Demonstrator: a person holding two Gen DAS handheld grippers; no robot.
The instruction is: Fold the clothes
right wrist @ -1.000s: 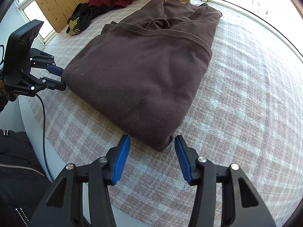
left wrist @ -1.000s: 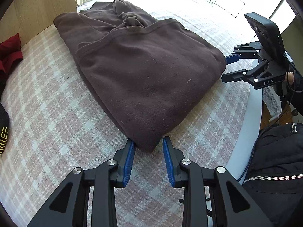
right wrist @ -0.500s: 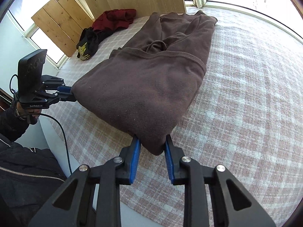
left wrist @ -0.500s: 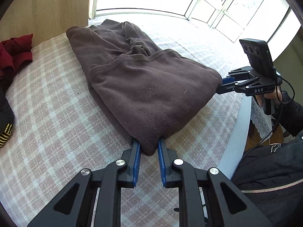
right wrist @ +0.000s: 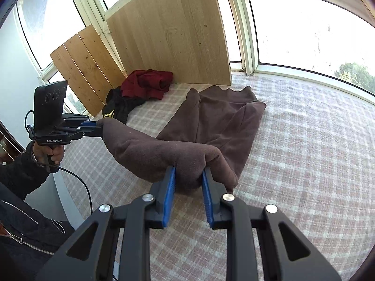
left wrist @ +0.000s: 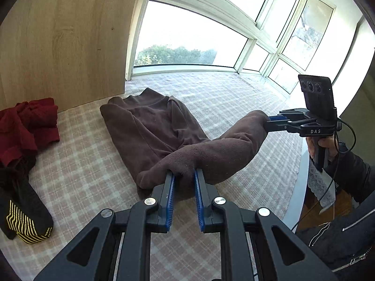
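Since a second ago I've pinched both near corners of the brown sweater (left wrist: 152,126) with left tongs (left wrist: 183,175) and right tongs (right wrist: 188,172), lifting them – folding over looks next

The near edge of the brown garment (left wrist: 218,154), which lay flat on the checked bed cover (left wrist: 77,164) a second ago, is now lifted clear of it and is held stretched between the two grippers. The left gripper (left wrist: 183,180), whose jaws stood apart on either side of one corner, is now clamped on that corner; the right gripper (right wrist: 188,175) is likewise closed on the other corner (both closures are already seen half a second ago). Both grippers are raised, so more window and wall is seen in each wrist view. The garment's far part (right wrist: 225,117) is now uncovered on the bed.
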